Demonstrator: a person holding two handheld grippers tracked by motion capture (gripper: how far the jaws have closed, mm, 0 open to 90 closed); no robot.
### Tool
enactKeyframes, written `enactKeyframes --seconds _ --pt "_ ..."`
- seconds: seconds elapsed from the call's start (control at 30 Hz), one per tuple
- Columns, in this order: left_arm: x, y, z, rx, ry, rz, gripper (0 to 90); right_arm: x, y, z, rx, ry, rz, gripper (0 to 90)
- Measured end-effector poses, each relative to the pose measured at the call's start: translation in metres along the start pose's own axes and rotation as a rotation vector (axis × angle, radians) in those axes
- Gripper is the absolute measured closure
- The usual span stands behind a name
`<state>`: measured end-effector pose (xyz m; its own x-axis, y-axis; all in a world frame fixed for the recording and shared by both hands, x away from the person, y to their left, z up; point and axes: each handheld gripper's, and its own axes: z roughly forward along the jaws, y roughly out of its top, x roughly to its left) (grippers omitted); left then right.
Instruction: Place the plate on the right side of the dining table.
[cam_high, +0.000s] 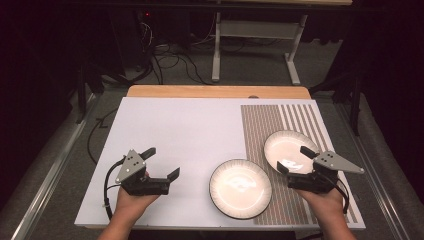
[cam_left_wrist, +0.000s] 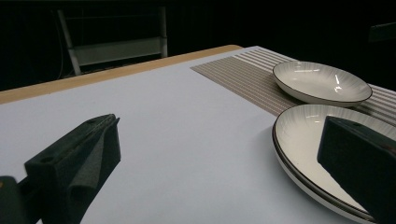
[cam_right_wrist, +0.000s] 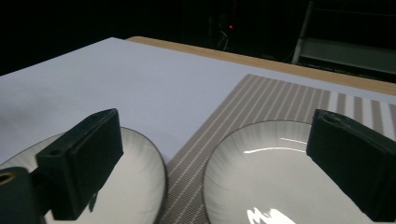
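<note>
Two white plates with dark rims lie on the table. The nearer plate (cam_high: 240, 188) (cam_left_wrist: 303, 140) (cam_right_wrist: 135, 186) straddles the left edge of a striped placemat (cam_high: 300, 120). The farther plate (cam_high: 284, 147) (cam_left_wrist: 322, 81) (cam_right_wrist: 271, 168) rests fully on the mat. My right gripper (cam_high: 295, 159) (cam_right_wrist: 219, 163) is open, held just above the near rim of the farther plate, with nothing between its jaws. My left gripper (cam_high: 161, 162) (cam_left_wrist: 224, 158) is open and empty over the white board at the front left, pointing toward the nearer plate.
A white board (cam_high: 190, 130) covers the table, with a wooden strip (cam_high: 215, 91) along its far edge. Beyond the table are floor cables (cam_high: 170, 62) and a white metal frame (cam_high: 255, 30). Bare board lies between my left gripper and the plates.
</note>
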<state>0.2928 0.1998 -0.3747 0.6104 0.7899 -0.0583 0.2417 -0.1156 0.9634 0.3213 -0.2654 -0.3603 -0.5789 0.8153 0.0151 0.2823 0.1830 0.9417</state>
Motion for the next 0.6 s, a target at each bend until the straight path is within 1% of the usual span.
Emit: enactKeyframes --seconds 0.03,0.13,0.23,0.27,0.33,0.4,0.43,0.6 --pt "0.000 0.000 -0.001 0.001 0.002 0.003 0.0 0.004 0.000 0.000 -0.002 0.013 -0.002 0.5" --pt "-0.002 0.002 -0.002 -0.008 0.003 0.011 0.0 0.015 0.001 -0.001 -0.010 0.045 -0.021 0.3" --pt "-0.004 0.002 -0.003 -0.008 0.012 0.033 0.0 0.023 0.002 -0.003 -0.021 0.066 -0.044 0.3" --pt "-0.004 0.002 -0.002 -0.007 0.015 0.037 0.0 0.024 0.002 -0.003 -0.027 0.072 -0.051 0.4" --pt "-0.004 0.002 -0.002 -0.008 0.015 0.037 0.0 0.025 0.002 -0.003 -0.024 0.076 -0.048 0.4" --pt "-0.005 0.002 -0.003 -0.007 0.018 0.041 0.0 0.025 0.002 -0.003 -0.023 0.077 -0.047 0.3" --pt "-0.005 0.002 -0.003 -0.009 0.017 0.041 0.0 0.025 0.002 -0.003 -0.019 0.078 -0.038 0.3" --pt "-0.005 0.002 -0.004 -0.011 0.021 0.042 0.0 0.023 0.001 -0.003 -0.021 0.072 -0.042 0.3"
